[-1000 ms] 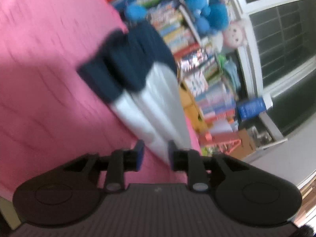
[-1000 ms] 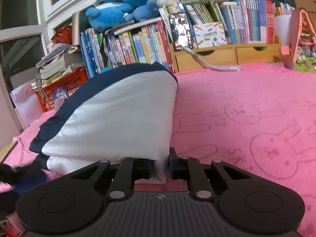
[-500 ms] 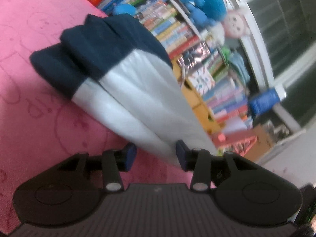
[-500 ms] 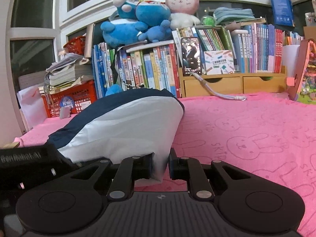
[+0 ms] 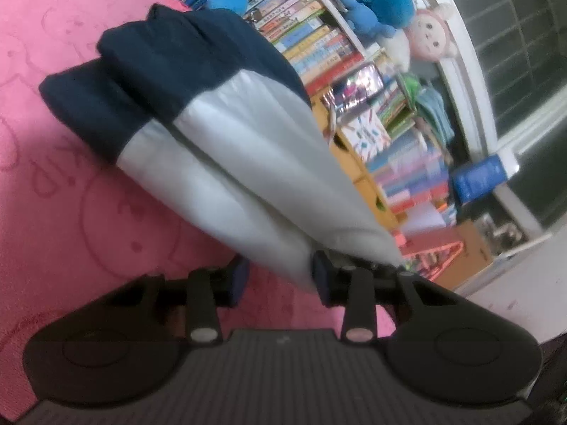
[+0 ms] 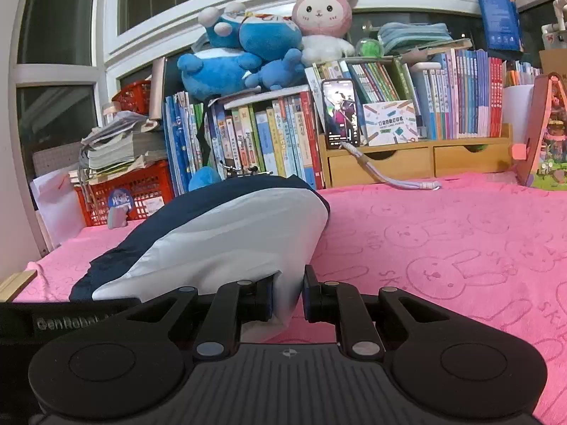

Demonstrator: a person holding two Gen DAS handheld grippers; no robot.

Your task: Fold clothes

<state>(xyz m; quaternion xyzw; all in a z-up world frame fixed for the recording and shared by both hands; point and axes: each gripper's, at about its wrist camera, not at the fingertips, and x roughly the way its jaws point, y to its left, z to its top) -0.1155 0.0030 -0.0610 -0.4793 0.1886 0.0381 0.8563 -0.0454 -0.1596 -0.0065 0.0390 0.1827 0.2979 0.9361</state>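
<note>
A folded garment (image 5: 248, 163), white with a navy band, lies on the pink bunny-print cover (image 5: 71, 212). In the left wrist view its white end reaches in between the blue pads of my left gripper (image 5: 281, 278), which stands open with its jaws wide apart around the cloth. In the right wrist view the same garment (image 6: 219, 241) rises in a hump from the cover (image 6: 443, 241). My right gripper (image 6: 287, 297) is shut on its near white corner, with the cloth pinched between the pads.
Along the back stand rows of books (image 6: 269, 138), blue and pink plush toys (image 6: 248, 46), a red basket (image 6: 134, 191), a wooden drawer unit (image 6: 418, 163) and a propped phone (image 6: 342, 113). The left gripper's body (image 6: 63, 322) shows at the lower left.
The left gripper's jaws have spread apart around the white end of the garment. Both grippers have come down lower and the garment has settled on the cover. The right gripper keeps its hold.
</note>
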